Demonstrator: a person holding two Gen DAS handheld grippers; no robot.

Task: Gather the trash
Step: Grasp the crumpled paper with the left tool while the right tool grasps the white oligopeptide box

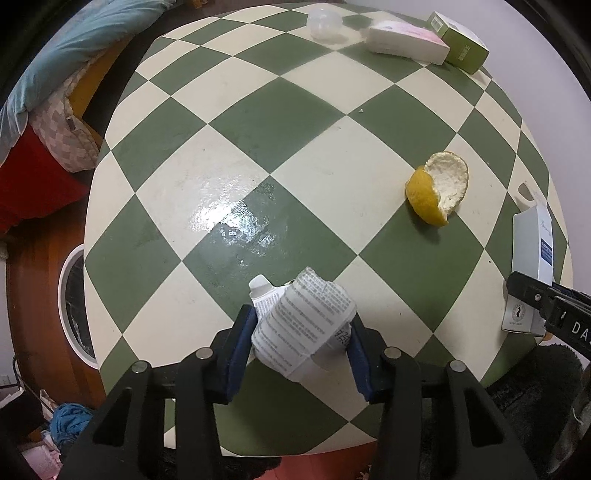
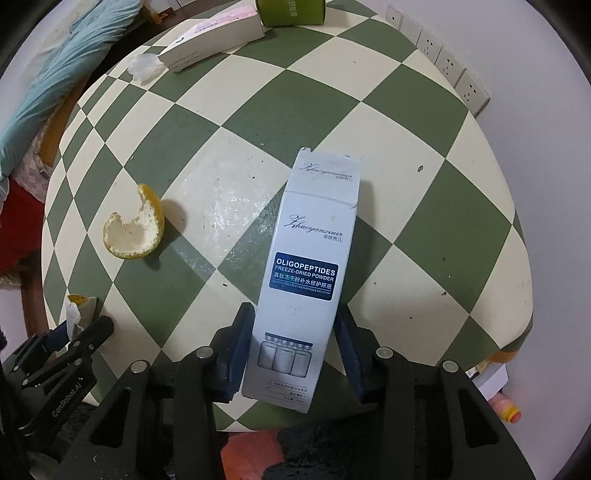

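My left gripper (image 1: 301,332) is shut on a crumpled printed paper wad (image 1: 303,325) over the near edge of the green-and-cream checkered table (image 1: 295,110). My right gripper (image 2: 295,347) is shut on a white "Oligopeptides" carton (image 2: 306,273), which lies lengthwise between the blue pads; the carton also shows at the right edge of the left wrist view (image 1: 532,273). A yellow citrus peel (image 1: 439,188) lies on the table between the two grippers, and it shows in the right wrist view (image 2: 135,229). The left gripper with its paper appears at lower left of the right wrist view (image 2: 74,325).
At the table's far side lie a clear plastic cup (image 1: 325,22), a white-pink box (image 1: 406,40) and a green box (image 1: 461,40). A white-rimmed bin (image 1: 74,306) stands on the floor left of the table. Wall sockets (image 2: 443,62) sit behind the table. Cushions lie at far left.
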